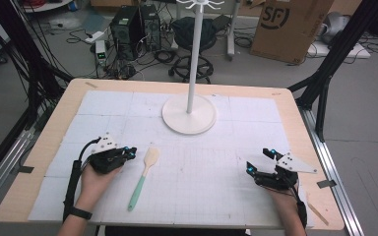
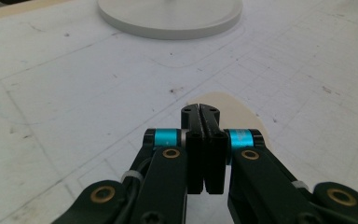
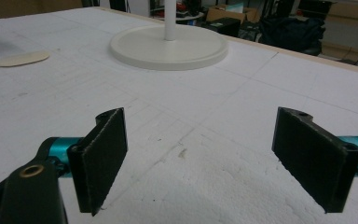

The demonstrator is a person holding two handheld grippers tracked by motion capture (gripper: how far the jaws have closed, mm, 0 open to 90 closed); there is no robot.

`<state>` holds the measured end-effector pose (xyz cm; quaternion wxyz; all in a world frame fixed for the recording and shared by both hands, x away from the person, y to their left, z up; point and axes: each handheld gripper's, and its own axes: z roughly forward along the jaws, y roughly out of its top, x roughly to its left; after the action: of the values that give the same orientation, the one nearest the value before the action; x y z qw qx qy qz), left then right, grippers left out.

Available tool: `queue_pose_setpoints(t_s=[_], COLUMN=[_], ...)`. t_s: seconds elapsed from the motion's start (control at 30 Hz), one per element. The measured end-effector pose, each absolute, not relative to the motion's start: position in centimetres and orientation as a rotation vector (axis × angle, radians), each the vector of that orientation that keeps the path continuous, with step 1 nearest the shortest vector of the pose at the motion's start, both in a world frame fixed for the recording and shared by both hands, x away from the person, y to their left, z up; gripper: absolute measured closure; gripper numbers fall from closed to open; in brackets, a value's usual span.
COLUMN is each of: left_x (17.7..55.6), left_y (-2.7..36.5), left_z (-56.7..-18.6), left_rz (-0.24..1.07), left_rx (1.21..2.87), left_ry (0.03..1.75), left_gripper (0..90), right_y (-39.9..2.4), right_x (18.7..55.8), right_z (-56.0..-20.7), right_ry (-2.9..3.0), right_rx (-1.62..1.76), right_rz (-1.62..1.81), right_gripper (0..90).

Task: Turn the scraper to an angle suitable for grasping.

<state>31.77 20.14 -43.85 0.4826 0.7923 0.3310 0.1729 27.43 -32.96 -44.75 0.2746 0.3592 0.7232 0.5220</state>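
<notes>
Spatula (image 1: 144,176) lies flat on the white mat (image 1: 216,196), not yet lifted, so the work has hardly begun. Its pale blade points away from me toward the stand (image 1: 189,114), and its green handle points back toward my edge of the table (image 1: 307,137).

My left gripper (image 1: 130,152) rests on the mat just beside the blade, on its left. Its jaws are pressed together with nothing between them. In the left gripper view the blade (image 2: 233,114) shows right behind my closed tips, very near, but I cannot tell if they touch it.

My right gripper (image 1: 257,161) sits well apart from the spatula, on the right side of the mat. Its jaws are spread wide and hold nothing. In the right gripper view I see the stand's round base (image 3: 168,46) ahead and the blade (image 3: 14,59) far off at the left.

The stand is upright at the middle back of the mat, and its hooks at the top carry nothing, as far as I see them.

I judge that everything is left to do. The left jaws must first open and take the spatula. Probably it should then go to the stand, and I cannot see a hole in the handle for hanging.
</notes>
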Motion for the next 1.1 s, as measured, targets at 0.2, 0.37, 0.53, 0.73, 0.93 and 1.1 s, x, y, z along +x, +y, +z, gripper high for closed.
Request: queue_pose_setpoints(t_s=[0.2,0.37,0.53,0.73,0.93,1.1], left_x=[33.0,33.6,34.1,34.6,34.5,34.7], left_y=[18.4,17.8,16.8,16.3,15.8,14.8], left_z=[-44.1,-44.4,-44.4,-44.6,-44.7,-44.7], left_rz=[0.399,0.388,0.388,0.389,0.366,0.353], left_rx=[1.985,2.027,2.081,2.101,2.089,2.105], left_ry=[0.857,0.869,0.871,0.914,0.898,0.872], left_gripper=[89.5,89.5,89.5,89.5,89.6,89.6], right_y=[-33.0,-33.0,-33.0,-32.9,-32.9,-32.9], right_x=[27.4,27.4,27.4,27.4,27.5,27.5], right_z=[-44.8,-44.8,-44.8,-44.8,-44.8,-44.8], right_ry=[1.946,1.946,1.946,1.945,1.946,1.945], right_rx=[0.964,0.965,0.964,0.960,0.962,0.961], right_rz=[1.404,1.405,1.403,1.402,1.403,1.402], right_gripper=[17.2,17.5,17.7,17.6,17.8,17.8])
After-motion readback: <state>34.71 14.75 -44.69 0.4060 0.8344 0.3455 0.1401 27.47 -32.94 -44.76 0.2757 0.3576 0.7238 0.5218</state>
